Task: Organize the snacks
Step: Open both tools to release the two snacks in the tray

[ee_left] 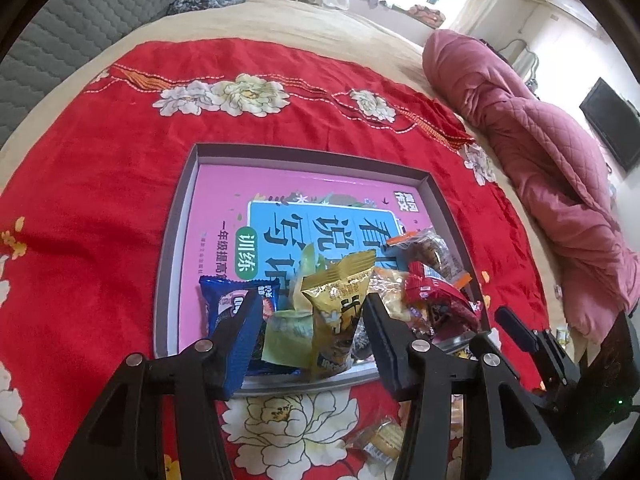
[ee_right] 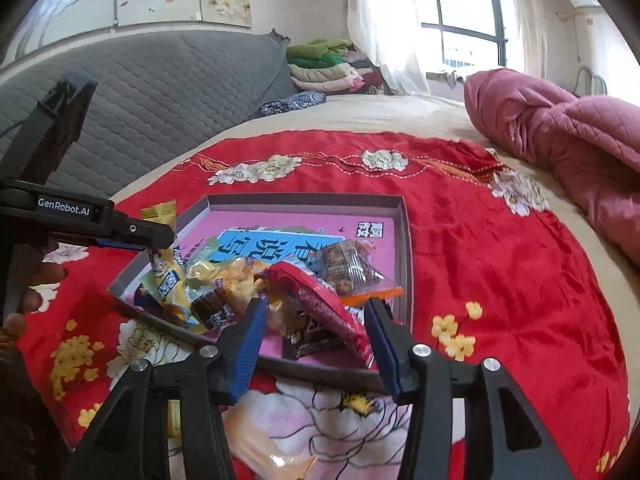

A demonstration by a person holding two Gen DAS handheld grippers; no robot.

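A shallow grey box (ee_left: 176, 240) with a pink book lining it lies on the red floral cloth. Snack packets pile in its near corner. My left gripper (ee_left: 313, 296) is open, and a gold packet (ee_left: 336, 304) stands between its fingers, beside a green packet (ee_left: 288, 336) and a blue cookie packet (ee_left: 224, 304). My right gripper (ee_right: 314, 304) is open over the box's (ee_right: 404, 248) near rim, with a red packet (ee_right: 328, 308) lying loose between its fingers. A clear packet with orange ends (ee_right: 352, 268) lies behind it. The left gripper's finger (ee_right: 132, 236) shows at the left.
The red floral cloth (ee_left: 100, 240) covers a bed. A pink quilt (ee_left: 540, 152) is bunched at the right, and a grey padded headboard (ee_right: 160, 92) rises behind. One loose wrapped snack (ee_left: 380, 444) lies on the cloth in front of the box. A hand (ee_right: 36, 280) shows at the left.
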